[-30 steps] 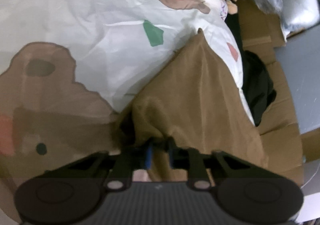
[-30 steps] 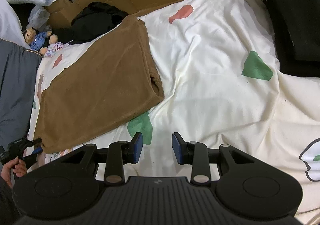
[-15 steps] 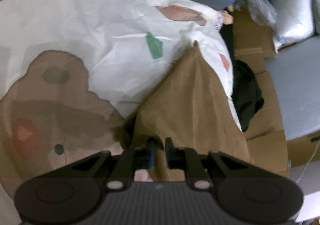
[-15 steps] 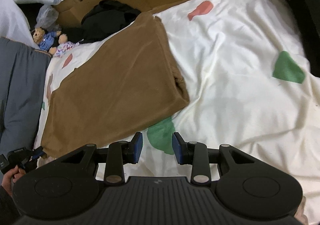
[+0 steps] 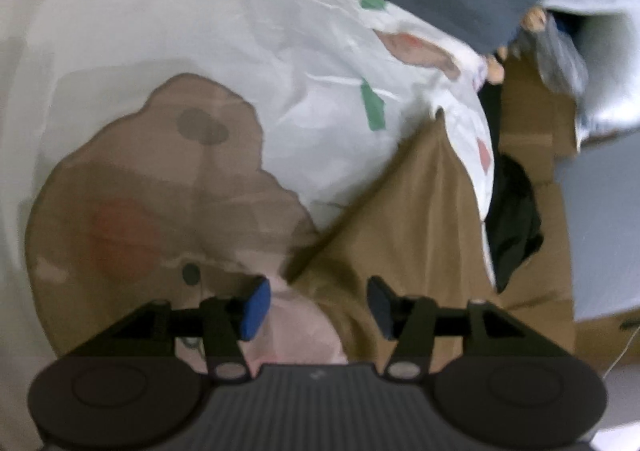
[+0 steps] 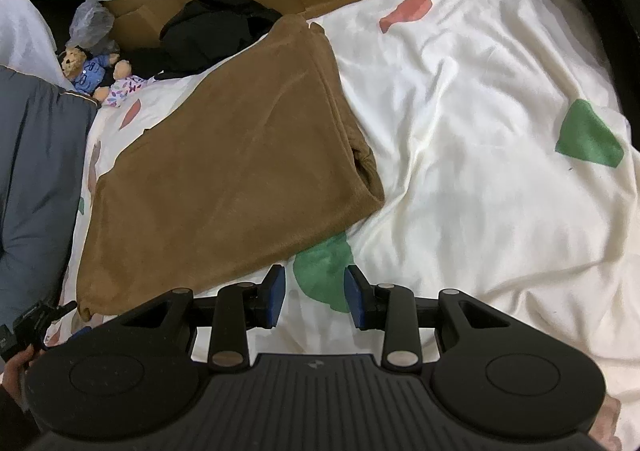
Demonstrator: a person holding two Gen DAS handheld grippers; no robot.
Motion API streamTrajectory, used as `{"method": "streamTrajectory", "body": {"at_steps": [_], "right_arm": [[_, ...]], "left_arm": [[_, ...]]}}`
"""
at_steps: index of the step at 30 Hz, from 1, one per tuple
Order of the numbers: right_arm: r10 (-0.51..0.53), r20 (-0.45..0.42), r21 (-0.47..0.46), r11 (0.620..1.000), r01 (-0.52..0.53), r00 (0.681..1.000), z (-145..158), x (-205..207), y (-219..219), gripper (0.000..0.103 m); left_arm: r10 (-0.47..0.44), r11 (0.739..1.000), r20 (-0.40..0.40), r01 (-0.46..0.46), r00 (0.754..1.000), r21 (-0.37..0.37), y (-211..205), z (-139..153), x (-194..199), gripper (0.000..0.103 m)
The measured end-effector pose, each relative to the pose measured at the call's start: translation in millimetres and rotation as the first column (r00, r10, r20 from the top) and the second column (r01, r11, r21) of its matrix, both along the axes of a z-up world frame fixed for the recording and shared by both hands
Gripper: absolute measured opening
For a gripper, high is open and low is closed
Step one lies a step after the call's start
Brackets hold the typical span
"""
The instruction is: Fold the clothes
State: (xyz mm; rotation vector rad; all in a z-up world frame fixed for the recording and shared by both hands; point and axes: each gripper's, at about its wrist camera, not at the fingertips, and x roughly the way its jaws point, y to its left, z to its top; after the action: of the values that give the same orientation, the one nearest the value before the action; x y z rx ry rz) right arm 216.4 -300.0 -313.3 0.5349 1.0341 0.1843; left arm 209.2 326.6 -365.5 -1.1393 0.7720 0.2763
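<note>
Garment [image 6: 224, 179], brown, lay folded flat on bed sheet [image 6: 472, 139], w/ far corner near black clothing [image 6: 216, 27] at bed edge. Left gripper [image 5: 316, 305] hovered over garment's near corner, fingers [image 5: 256, 307] spread apart, gripping nothing. Right gripper [image 6: 314, 297] sat just beside garment's near edge, over green patch, fingers [image 6: 276, 295] apart, empty. Teddy bear [image 6: 82, 65] beside grey pillow [image 6: 36, 179].
</note>
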Motion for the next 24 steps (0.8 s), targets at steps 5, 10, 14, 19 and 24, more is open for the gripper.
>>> {"method": "streamTrajectory", "body": {"at_steps": [5, 10, 14, 19, 24], "right_arm": [[0.013, 0.004, -0.007, 1.000, -0.013, 1.000, 3, 0, 6, 0.037], [0.018, 0.003, -0.016, 1.000, -0.018, 1.000, 5, 1, 8, 0.037], [0.024, 0.009, -0.025, 0.999, -0.024, 1.000, 7, 2, 9, 0.037], [0.026, 0.011, -0.006, 1.000, -0.026, 1.000, 4, 7, 15, 0.037], [0.037, 0.010, -0.001, 0.999, -0.037, 0.999, 3, 7, 21, 0.037]], "left_arm": [[-0.010, 1.000, 0.019, 0.010, 1.000, 0.017, -2, -2, 7, 0.046], [-0.066, 0.985, -0.028, 0.069, 0.997, 0.155, -4, 10, 15, 0.011], [-0.063, 0.976, -0.021, 0.066, 0.998, 0.209, 0, 27, 8, 0.015], [-0.033, 0.993, 0.005, 0.032, 0.999, 0.115, 7, 23, -2, 0.055], [-0.027, 0.996, 0.011, 0.026, 1.000, 0.086, 4, 12, 1, 0.055]]}}
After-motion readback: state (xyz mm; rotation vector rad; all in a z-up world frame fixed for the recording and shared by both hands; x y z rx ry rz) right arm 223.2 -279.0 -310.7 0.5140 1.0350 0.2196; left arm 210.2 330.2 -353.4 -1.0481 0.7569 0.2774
